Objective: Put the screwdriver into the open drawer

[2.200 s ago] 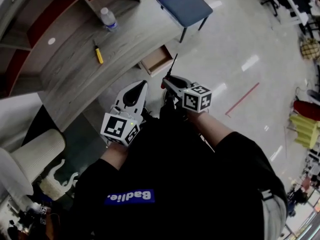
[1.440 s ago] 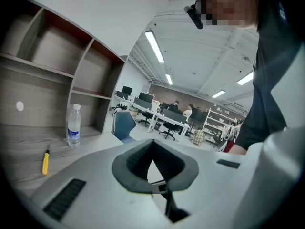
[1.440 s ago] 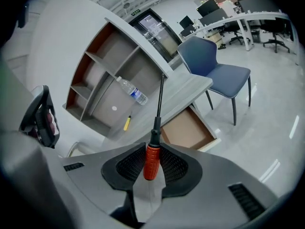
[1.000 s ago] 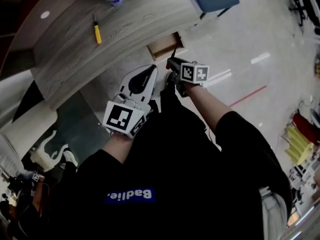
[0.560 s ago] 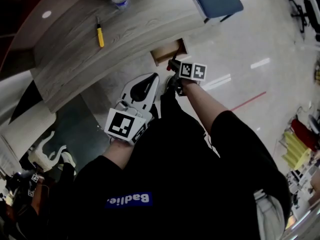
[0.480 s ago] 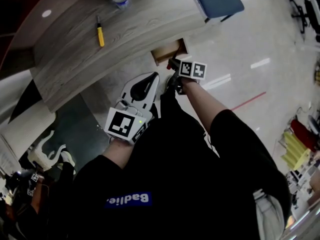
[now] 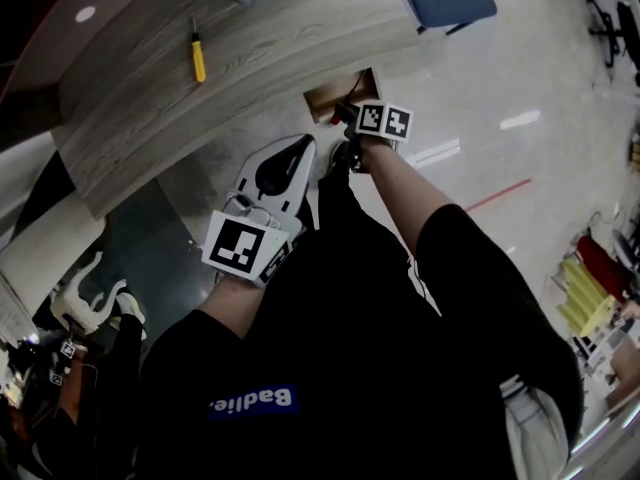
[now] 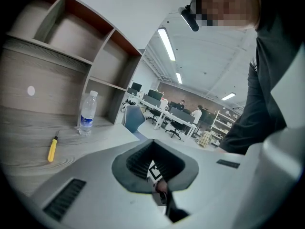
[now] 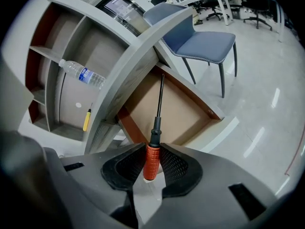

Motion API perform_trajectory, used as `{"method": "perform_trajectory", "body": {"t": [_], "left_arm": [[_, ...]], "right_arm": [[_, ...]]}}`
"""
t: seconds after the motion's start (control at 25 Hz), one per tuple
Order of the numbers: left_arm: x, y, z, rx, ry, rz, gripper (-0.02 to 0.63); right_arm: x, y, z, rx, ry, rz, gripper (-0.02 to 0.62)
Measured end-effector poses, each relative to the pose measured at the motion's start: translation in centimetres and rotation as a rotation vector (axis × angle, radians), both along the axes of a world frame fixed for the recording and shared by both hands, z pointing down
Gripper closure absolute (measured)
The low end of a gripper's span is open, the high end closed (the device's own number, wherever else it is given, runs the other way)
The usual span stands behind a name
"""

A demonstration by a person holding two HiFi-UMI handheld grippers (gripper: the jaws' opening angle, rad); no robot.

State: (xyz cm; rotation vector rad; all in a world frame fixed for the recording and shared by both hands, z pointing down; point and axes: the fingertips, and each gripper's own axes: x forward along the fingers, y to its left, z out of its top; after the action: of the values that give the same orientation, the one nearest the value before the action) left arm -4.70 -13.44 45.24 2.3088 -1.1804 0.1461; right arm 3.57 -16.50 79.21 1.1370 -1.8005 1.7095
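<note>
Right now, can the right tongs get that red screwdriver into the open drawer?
Probably yes: the right tongs grip the screwdriver, its shaft points over the open drawer, and nothing shows between them.

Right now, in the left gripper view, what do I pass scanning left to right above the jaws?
yellow screwdriver → water bottle → blue chair → person's black sleeve
</note>
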Motion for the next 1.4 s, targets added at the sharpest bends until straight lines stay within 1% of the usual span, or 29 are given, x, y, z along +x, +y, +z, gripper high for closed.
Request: {"method": "perform_trajectory", "body": {"t": [0.28, 0.56, 0.76, 0.92, 1.2, 1.4], "left_arm": [[-0.2, -0.1, 0.3, -0.008, -0.002, -0.009, 0.604], [-0.5, 0.0, 1.3, -0.027, -0.012, -0.019, 0.604], [-0.3, -0.2, 1.7, -0.031, -0.010, -0.021, 0.604], [-0.5, -0.4, 2.0, -0.037, -0.011, -0.030, 0.604], [-0.8, -0.1, 2.2, -0.050, -0.017, -0.042, 0.604], [-1.2, -0.2, 2.2, -0.049, -0.018, -0.054, 0.604]], "right_arm": [[0.0, -0.8, 1.2, -0.042, -0.037, 0.083, 0.480], [-0.2, -1.2, 2.2, -0.053, -0.023, 0.044, 0.480], [-0.1, -2.0, 2.9, -0.054, -0.024, 0.056, 0.480], [-0.5, -3.3, 3.2, -0.056, -0.034, 0.089, 0.480], [-0.1, -4.7, 3.5, -0.048, -0.005, 0.103, 0.480], [0.4, -5.7, 3.8, -0.039, 0.044, 0.072, 0.480]]}}
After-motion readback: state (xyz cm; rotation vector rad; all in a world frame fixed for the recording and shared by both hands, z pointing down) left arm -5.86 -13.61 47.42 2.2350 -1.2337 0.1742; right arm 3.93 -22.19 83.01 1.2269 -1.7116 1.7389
